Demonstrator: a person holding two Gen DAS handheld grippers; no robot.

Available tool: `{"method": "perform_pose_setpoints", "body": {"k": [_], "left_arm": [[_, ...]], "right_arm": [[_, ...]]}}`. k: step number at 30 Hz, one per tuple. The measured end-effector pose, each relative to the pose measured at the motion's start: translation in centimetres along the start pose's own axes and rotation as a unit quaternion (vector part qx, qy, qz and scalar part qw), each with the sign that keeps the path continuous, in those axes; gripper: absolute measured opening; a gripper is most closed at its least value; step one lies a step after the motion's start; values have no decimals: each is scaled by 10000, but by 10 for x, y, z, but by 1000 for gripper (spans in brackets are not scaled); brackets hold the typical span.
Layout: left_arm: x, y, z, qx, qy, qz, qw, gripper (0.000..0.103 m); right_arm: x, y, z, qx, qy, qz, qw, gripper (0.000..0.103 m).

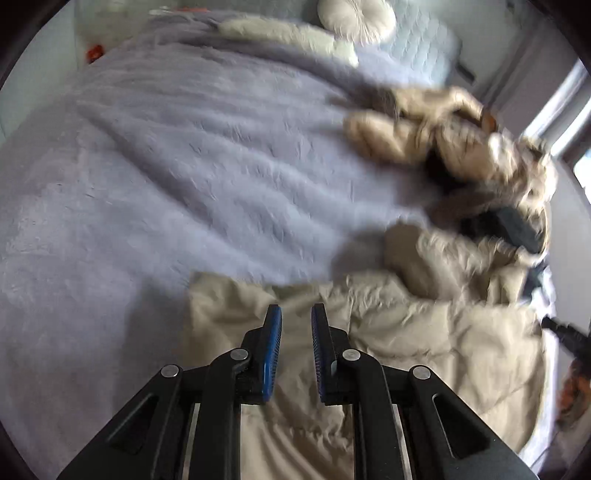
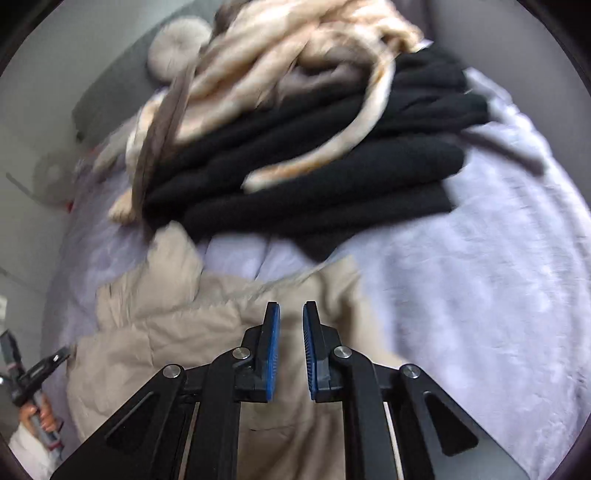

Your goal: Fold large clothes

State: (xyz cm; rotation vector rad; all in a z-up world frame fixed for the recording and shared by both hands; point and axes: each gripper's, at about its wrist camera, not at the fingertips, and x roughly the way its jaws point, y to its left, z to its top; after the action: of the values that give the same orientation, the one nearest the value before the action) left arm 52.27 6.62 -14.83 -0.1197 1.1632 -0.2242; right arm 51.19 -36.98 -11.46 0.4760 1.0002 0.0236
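Observation:
A beige padded jacket [image 1: 406,343] lies spread on a lavender bed cover [image 1: 166,166]. My left gripper [image 1: 296,314] is open and empty, hovering over the jacket's edge. In the right wrist view the same jacket [image 2: 177,332] lies below my right gripper [image 2: 291,310], which is open and empty above the jacket's upper part. The left gripper [image 2: 44,363] shows at the far left of the right wrist view, and the right gripper [image 1: 565,332] at the right edge of the left wrist view.
A pile of black folded clothes [image 2: 332,173] with a beige and brown fluffy garment [image 2: 295,55] on top lies beyond the jacket; the pile also shows in the left wrist view [image 1: 461,147]. A round white cushion [image 1: 356,18] sits at the headboard. Bare cover [image 2: 480,277] lies to the right.

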Motion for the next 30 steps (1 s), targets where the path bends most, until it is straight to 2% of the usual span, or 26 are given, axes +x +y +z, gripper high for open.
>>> {"method": "perform_pose_setpoints", "body": {"k": [2,5,9,10,12,14,16,20,24,27,30], "left_arm": [[26,0,-3,-116,117,527,9985,17],[46,10,-6,-576,97,858,9946,17],[53,15,-1,-601,117,1177,9912,17],[51,18,1,-646,119,1192,9907,17],[42,26,5,-897,55,1181,9889,17],[27,35,9,-1088,-21,1129,9876,17],[17,38,10,-1019,-18,1091,9888,17],[-17,30,-3,-573,15,1039,9929,17],[-48,13,-35,-330,160,705,9968,17],[-63,-3,-63,-237,275,542,9979,17],[-75,-13,-85,-260,305,517,9979,17]], "right_arm": [[25,-3,-6,55,201,-204,9996,14],[46,-21,-3,429,186,-491,9977,10],[53,-47,12,968,127,-690,9928,9],[48,-53,14,1071,92,-682,9919,10],[33,-62,18,1219,-15,-918,9883,19],[18,-67,19,1271,-121,-927,9875,25],[-2,-68,18,1231,-177,-804,9890,25],[-41,-57,5,955,-269,-520,9937,29],[-68,-33,-35,674,-261,-277,9970,44],[-78,-9,-69,504,-198,-117,9985,45],[-75,19,-106,374,-100,13,9993,53]]}}
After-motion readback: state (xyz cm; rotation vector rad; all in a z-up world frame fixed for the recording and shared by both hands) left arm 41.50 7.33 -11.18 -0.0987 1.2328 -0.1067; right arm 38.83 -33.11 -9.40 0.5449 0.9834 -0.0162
